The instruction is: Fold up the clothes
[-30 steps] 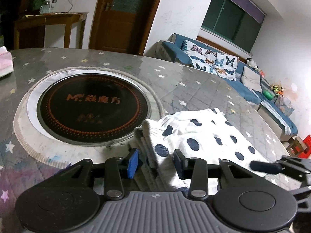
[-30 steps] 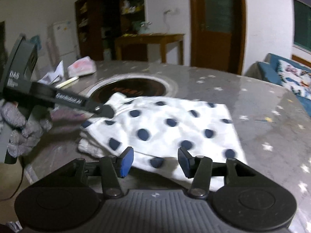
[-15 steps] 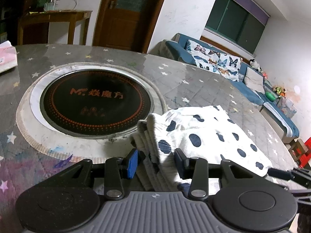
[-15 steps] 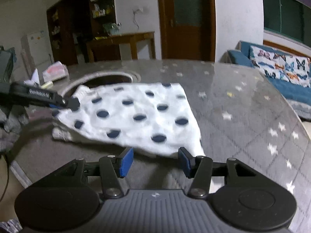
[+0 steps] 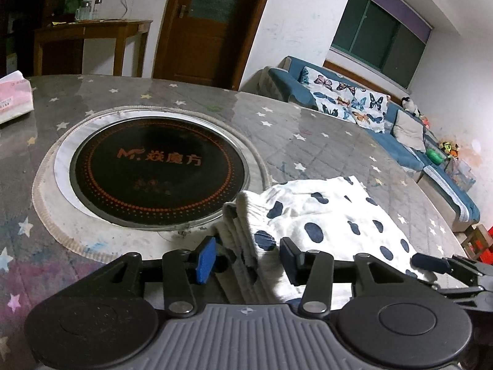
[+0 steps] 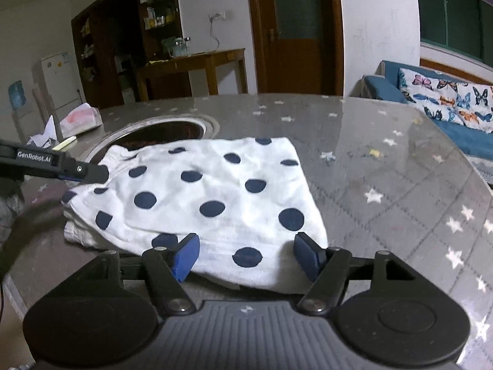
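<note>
A folded white garment with dark blue dots [image 6: 215, 191] lies on the grey star-patterned table; it also shows in the left wrist view [image 5: 323, 212]. My left gripper [image 5: 248, 259] is open, its jaws on either side of the garment's stacked folded edge. My right gripper [image 6: 246, 254] is open, its jaws straddling the garment's near hem. The left gripper's finger [image 6: 89, 172] shows in the right wrist view at the garment's left corner. A right gripper fingertip [image 5: 428, 262] shows in the left wrist view at the garment's right edge.
A round black induction hob [image 5: 157, 169] is set into the table [image 5: 308, 129] beside the garment. A pink tissue pack [image 5: 14, 95] lies at the far left. A blue sofa [image 5: 385, 123] stands beyond the table; a wooden side table [image 6: 197, 64] and a door stand behind.
Both grippers have opened a little wider and stayed at the garment's edges. The right view has swung so the garment sits more centred and closer; the garment lies flat.
</note>
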Available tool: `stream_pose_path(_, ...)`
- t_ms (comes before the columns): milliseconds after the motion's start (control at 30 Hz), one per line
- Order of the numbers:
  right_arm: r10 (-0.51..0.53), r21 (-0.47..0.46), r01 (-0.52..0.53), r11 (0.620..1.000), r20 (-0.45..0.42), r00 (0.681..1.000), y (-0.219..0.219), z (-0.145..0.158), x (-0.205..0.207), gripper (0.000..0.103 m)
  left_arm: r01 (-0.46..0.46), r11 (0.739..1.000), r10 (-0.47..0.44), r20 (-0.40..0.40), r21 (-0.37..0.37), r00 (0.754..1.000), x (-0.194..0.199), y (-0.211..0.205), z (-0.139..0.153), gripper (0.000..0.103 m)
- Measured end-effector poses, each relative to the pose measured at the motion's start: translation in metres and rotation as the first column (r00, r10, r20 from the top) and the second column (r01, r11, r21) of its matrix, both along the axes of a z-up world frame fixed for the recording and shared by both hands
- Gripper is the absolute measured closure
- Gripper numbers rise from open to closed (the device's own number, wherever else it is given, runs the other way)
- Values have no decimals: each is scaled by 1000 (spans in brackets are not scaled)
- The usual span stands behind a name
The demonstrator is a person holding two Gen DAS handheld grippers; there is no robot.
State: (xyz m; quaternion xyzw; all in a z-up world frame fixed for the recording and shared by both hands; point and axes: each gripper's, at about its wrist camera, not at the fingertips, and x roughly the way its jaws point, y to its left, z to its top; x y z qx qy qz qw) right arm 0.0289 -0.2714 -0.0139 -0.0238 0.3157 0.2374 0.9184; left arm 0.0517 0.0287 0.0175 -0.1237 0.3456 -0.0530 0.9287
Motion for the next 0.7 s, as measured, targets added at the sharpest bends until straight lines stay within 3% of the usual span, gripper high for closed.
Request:
stream_pose_path(200,16,-6,-16,1000,4,1000,3,-1,-1,24,-1,1000,1,-5,2,1000,1,1,-2,50)
stream_pose_path(367,25,-7,-25,1000,7,1000,7,-1,-2,16,3,1000,-3,-6,10,1000,-1,-1,0,41)
stream_pose_path(600,47,-26,-47,999,7,999,17,-5,-3,1,21,999,-22,10,28,1000,-5,-6,2,19)
stream_pose_path(700,49,-34,-49,998,9,999,22,-8,-3,0,25,999,-26,21,38,999,-7,-7,2,13)
